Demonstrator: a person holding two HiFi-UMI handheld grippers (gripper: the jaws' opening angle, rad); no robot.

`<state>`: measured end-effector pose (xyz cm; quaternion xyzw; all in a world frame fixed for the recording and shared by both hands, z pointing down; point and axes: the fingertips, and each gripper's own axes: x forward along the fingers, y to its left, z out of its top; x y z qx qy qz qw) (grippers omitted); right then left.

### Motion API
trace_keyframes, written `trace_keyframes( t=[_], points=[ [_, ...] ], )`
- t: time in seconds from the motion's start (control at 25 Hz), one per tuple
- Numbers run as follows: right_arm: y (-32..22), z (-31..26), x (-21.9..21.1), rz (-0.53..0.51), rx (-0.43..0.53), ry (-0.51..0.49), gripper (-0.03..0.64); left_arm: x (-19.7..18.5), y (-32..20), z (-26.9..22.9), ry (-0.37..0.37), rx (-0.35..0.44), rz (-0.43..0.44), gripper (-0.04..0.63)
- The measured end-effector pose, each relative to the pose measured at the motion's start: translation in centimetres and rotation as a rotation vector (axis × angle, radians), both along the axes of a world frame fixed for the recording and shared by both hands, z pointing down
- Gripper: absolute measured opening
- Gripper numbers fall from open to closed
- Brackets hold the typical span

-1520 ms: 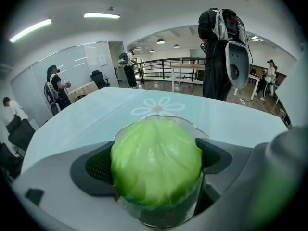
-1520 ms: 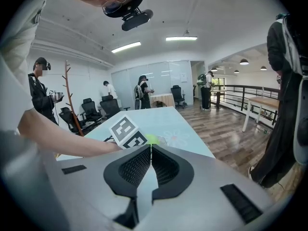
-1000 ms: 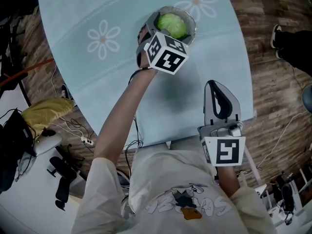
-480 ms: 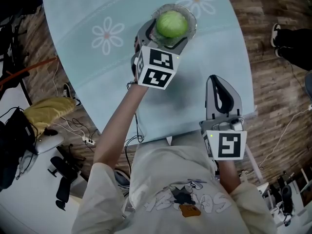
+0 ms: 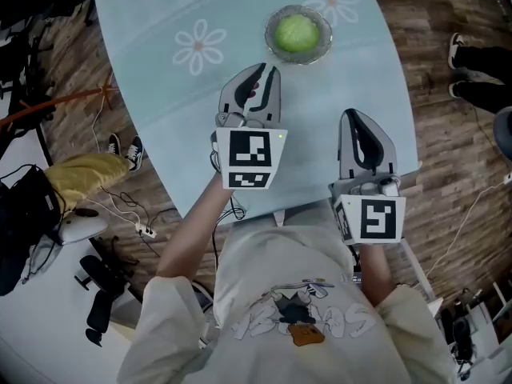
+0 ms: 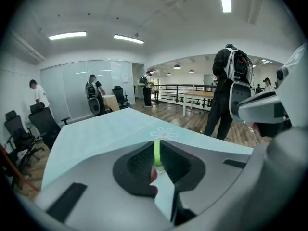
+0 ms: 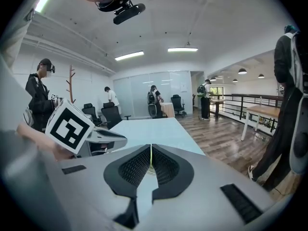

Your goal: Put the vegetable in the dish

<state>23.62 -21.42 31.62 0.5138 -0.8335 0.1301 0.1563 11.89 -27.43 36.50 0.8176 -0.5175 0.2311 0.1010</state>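
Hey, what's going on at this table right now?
A person holds a gripper in each hand over a light blue table. The cabbage already sits in the glass dish at the far side. The left gripper hovers short of the dish; its jaws have just been closing and hold nothing. The right gripper hangs nearer the person, jaws together and empty.

A wood-plank floor (image 5: 448, 134) surrounds the pale blue table (image 5: 160, 94) printed with white daisies. Strip lights (image 6: 67, 34) line the white ceiling, and black office chairs (image 6: 44, 121) stand before a glass partition (image 6: 72, 88).
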Motion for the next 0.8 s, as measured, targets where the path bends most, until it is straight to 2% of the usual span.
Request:
trace_keyframes(
  t=[0.04, 0.08, 0.32, 0.44, 0.64, 0.8],
  points=[
    [0.3, -0.5, -0.2, -0.002, 0.008, 0.0, 0.025, -0.4, 0.7, -0.9, 0.01, 0.012, -0.017, 0.021],
    [0.6, -0.9, -0.5, -0.004, 0.015, 0.003, 0.025, -0.8, 1.5, -1.7, 0.02, 0.021, -0.027, 0.007],
    [2.6, -2.7, -3.2, -0.023, 0.029, 0.001, 0.025, -3.1, 6.4, -5.4, 0.064, 0.04, -0.048, 0.008],
    [3.7, -3.6, -4.5, -0.022, 0.036, 0.003, 0.025, -4.2, 8.8, -6.5, 0.103, 0.021, -0.063, 0.007],
    [6.3, -5.9, -8.3, -0.093, 0.074, 0.027, 0.025, -7.1, 13.7, -8.8, 0.157, 0.004, -0.097, 0.006],
    [8.3, -7.5, -10.2, -0.103, 0.073, -0.002, 0.025, -9.4, 17.8, -11.2, 0.177, 0.024, -0.13, 0.006]
  ],
)
